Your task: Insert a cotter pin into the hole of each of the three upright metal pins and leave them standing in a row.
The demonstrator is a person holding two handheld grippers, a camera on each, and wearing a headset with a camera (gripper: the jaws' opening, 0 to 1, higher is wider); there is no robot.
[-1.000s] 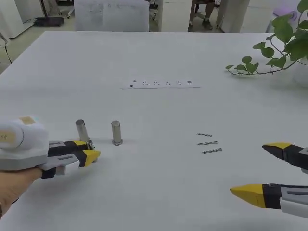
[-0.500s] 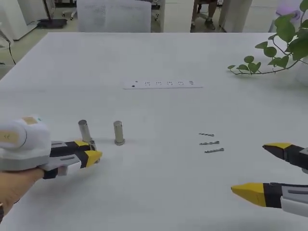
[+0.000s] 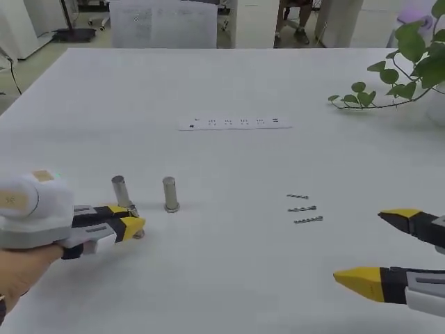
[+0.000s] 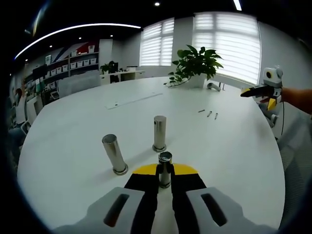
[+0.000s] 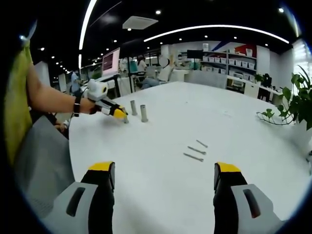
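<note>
Left gripper view: three upright metal pins (image 4: 159, 132), left tool (image 4: 165, 171) clamped on one; three cotter pins (image 4: 208, 113); right tool (image 5: 165, 168) apart.

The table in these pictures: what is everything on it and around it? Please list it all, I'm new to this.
table: one, white, under everything
metal pins: three, silver; two stand free at the left, the third pin stands clamped in the left tool
cotter pins: three, silver, lying in a row right of centre
power strip: one, white, farther back, middle
plant: one, green, far right corner
left tool: one, yellow-tipped, near left, shut
right tool: one, yellow-tipped, near right, open, holding nothing
hand: one, holding the left tool
</note>
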